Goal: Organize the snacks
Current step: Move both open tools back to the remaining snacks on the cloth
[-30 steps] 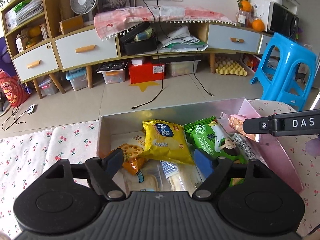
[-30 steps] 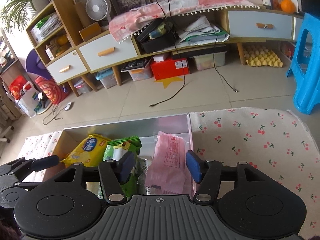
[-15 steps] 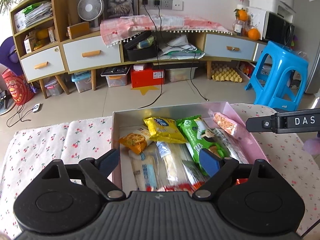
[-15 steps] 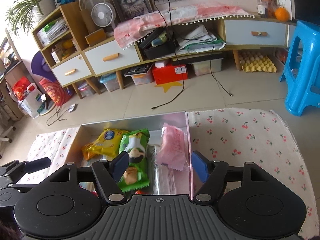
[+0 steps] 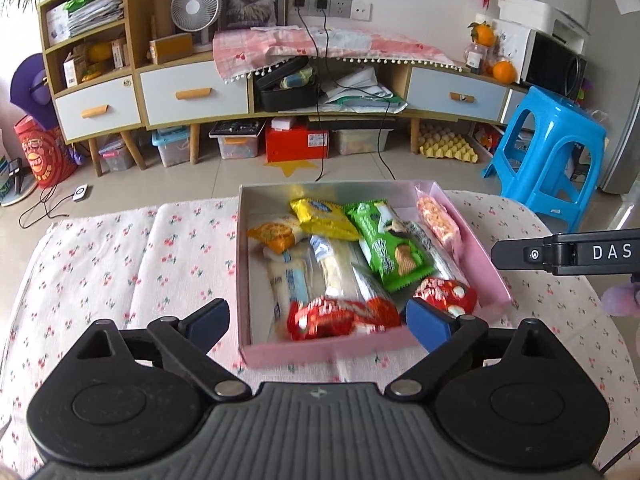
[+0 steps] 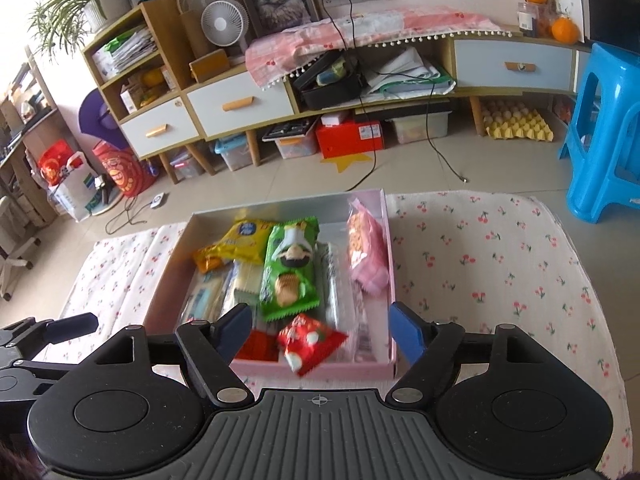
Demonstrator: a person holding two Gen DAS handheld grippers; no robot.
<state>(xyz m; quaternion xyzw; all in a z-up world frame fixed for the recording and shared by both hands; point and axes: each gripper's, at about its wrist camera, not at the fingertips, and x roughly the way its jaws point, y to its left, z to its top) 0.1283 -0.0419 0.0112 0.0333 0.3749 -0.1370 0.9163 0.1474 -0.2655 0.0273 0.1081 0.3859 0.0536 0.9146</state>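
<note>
Box [image 5: 484, 280] w/ 2 red packs, 1 green [image 5: 390, 246], 1 yellow [image 5: 324, 218]; both grippers' fingers opening, empty.

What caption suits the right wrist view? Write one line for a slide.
Right tongs opening, empty, above a pink box packed with snacks on a cherry-print cloth.

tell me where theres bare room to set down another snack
Cherry-print tablecloth left of the pink box is bare, and so is the stretch to the box's right. Inside it is crowded: green packet, yellow packet and red packets cover the floor.
</note>
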